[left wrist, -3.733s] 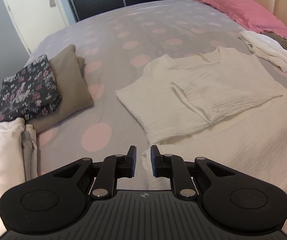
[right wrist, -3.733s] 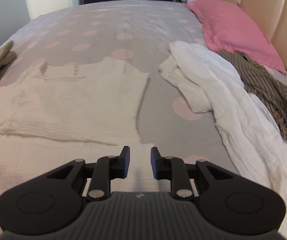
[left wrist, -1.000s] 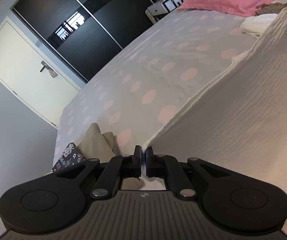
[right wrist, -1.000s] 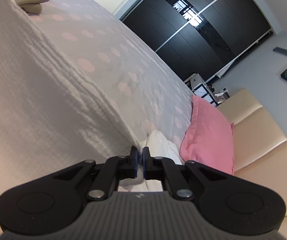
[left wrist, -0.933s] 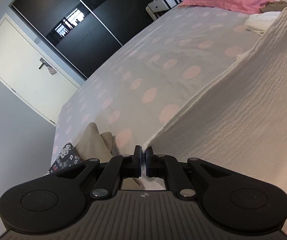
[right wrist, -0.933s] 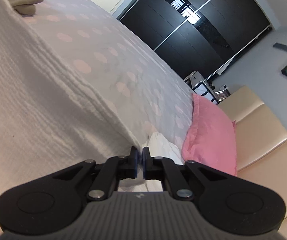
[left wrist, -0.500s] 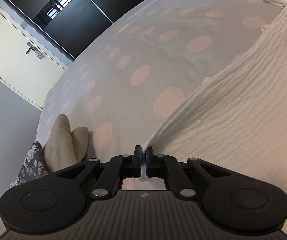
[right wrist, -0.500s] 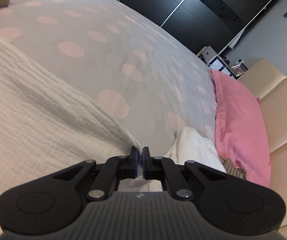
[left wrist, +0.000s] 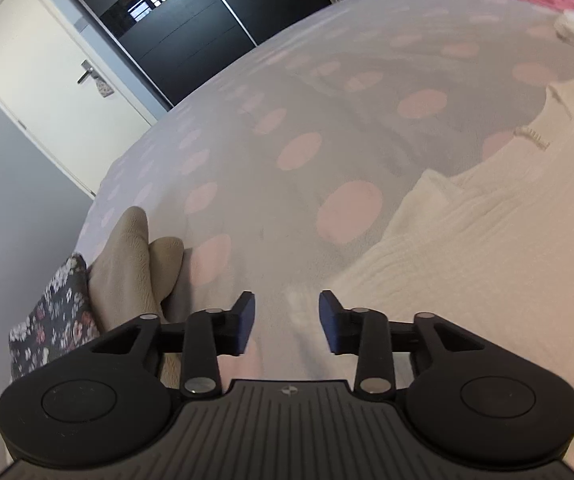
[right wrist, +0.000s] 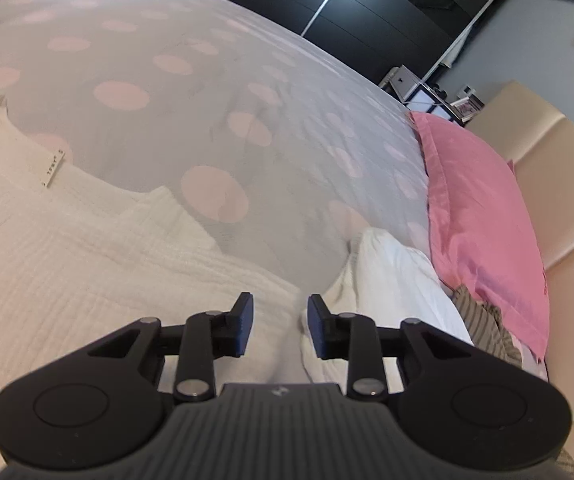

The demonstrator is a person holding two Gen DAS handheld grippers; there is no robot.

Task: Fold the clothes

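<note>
On the bed [left wrist: 247,168], the white top [left wrist: 487,248] now lies flat; half a second ago both grippers held its hem pinched and raised. Left gripper [left wrist: 287,318]: released, jaws apart, empty, with the top's near corner just below and ahead of them. Right gripper [right wrist: 278,320]: likewise released and empty, over the top's [right wrist: 87,264] opposite edge. The folded hem now sits short of the neckline, label [right wrist: 53,174] exposed. Beige garment [left wrist: 127,264] and floral garment [left wrist: 51,320] remain at left; white pile [right wrist: 391,280] and pillow [right wrist: 483,216] at right.
</note>
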